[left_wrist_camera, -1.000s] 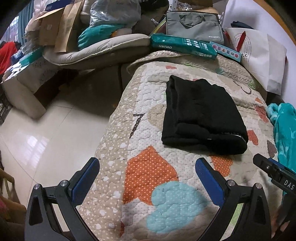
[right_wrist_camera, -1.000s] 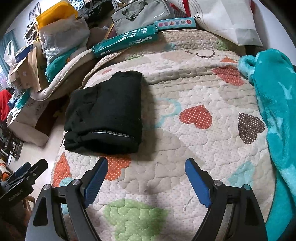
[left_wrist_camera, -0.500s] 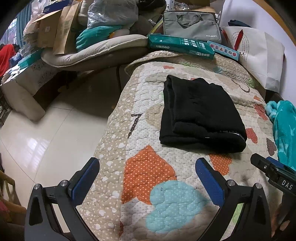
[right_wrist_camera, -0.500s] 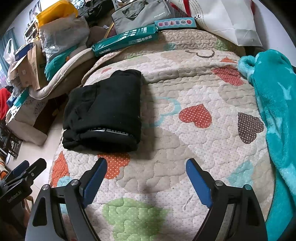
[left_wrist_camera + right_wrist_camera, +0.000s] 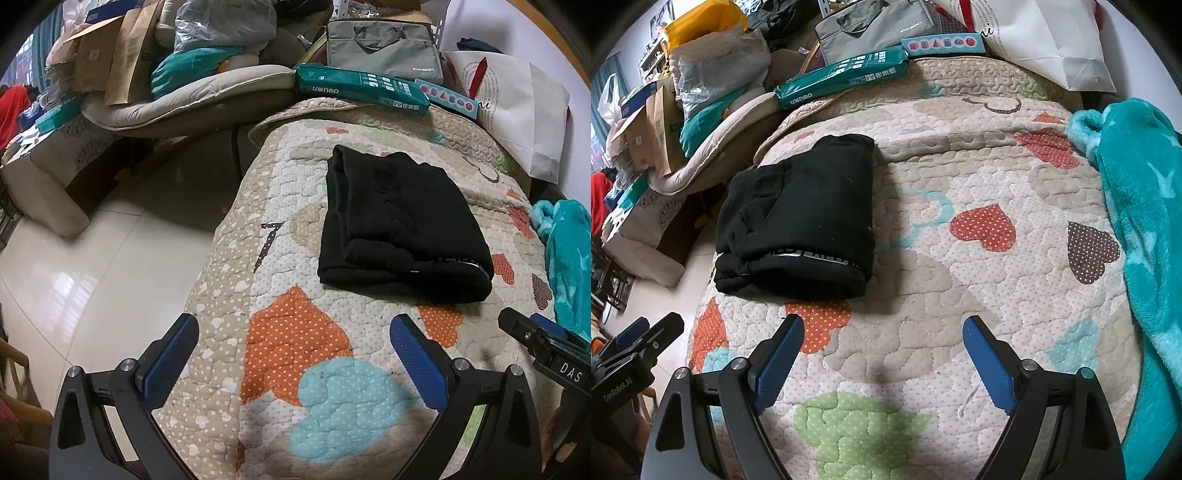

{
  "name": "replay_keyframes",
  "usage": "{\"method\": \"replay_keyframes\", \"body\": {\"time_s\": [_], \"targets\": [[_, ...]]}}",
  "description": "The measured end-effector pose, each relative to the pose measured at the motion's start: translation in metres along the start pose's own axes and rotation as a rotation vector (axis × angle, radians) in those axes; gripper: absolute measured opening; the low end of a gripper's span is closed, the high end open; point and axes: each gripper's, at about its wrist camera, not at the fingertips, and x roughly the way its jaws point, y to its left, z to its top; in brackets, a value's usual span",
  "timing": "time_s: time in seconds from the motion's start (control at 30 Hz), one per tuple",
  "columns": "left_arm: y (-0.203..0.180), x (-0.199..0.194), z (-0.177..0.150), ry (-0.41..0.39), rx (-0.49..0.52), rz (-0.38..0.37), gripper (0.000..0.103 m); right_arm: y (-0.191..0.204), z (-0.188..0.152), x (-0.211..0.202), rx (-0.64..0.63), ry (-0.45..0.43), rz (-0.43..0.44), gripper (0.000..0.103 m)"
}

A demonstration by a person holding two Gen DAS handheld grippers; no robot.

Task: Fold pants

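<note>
The black pants (image 5: 402,225) lie folded in a compact stack on the heart-patterned quilt (image 5: 960,258) — near its left edge. The left gripper (image 5: 295,354) and right gripper (image 5: 882,354) hover short of them, jaws spread wide, holding nothing.

Black pants (image 5: 402,225) folded into compact rectangle (waistband edge nearest camera), flat on quilt (image 5: 295,343).
</note>
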Motion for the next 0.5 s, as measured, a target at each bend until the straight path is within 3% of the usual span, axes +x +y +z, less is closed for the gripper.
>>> {"method": "replay_keyframes", "body": {"time_s": [0.5], "targets": [[0.0018, 0.0034, -0.0026, 0.012, -0.005, -0.004, 0.103, -0.0001, -0.0001, 0.0001, -0.001, 0.0, 0.0, 0.092]]}}
